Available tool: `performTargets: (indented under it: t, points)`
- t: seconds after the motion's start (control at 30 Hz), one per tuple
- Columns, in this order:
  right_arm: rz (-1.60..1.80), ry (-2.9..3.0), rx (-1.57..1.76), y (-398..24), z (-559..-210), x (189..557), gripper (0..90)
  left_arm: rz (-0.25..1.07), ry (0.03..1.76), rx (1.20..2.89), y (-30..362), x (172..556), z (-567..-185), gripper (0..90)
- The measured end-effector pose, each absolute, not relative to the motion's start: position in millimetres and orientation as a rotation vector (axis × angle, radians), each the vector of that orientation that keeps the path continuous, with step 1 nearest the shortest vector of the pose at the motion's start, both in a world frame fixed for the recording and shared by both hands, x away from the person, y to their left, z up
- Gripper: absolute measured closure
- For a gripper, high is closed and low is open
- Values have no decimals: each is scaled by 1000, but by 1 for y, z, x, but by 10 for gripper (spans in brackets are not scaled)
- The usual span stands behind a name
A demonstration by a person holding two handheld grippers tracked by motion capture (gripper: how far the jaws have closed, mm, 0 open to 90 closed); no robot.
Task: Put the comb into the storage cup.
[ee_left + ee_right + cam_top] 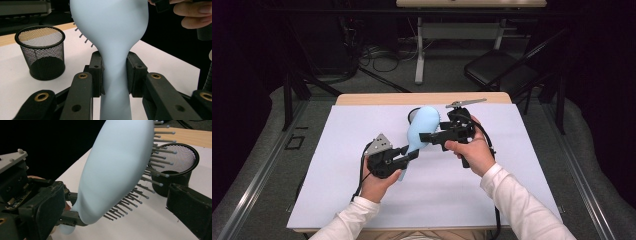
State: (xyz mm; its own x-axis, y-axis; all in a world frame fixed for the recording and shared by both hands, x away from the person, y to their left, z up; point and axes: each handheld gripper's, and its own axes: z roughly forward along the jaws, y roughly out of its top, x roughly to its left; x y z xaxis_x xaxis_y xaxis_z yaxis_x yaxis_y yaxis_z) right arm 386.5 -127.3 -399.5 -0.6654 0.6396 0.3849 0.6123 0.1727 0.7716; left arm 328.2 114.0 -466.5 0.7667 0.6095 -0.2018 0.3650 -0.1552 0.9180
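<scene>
A light blue hairbrush [422,126] is held above the white table, head up and tilted to the right. My left gripper [411,153] is shut on its narrow handle [114,82], one pad on each side. The bristles [140,192] face the far side, towards a black mesh cup [40,52]. My right gripper [428,136] reaches in from the right at the level of the brush head [117,170]. Its jaws stand open and one finger [190,212] shows below the bristles, apart from them. The left gripper [71,216] also shows at the bottom left of the right gripper view.
The mesh cup [413,114] stands on the white table cover [512,165] just behind the brush, near the far edge. Beyond the table are a black chair [497,67], a desk frame [419,55] and cables on the floor.
</scene>
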Motion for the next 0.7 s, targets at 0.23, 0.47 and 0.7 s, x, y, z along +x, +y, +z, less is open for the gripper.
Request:
performTargets:
  t: [0.23,0.47,0.7]
  points:
    - [1567,2372,1288,-129,-399,389,31,248,761,1768,113,328,-467,703]
    - [1609,2363,1300,-130,-399,391,59,244,757,1768,113,328,-467,703]
    - [1631,2355,1303,-131,-397,393,80,242,756,1764,113,327,-467,703]
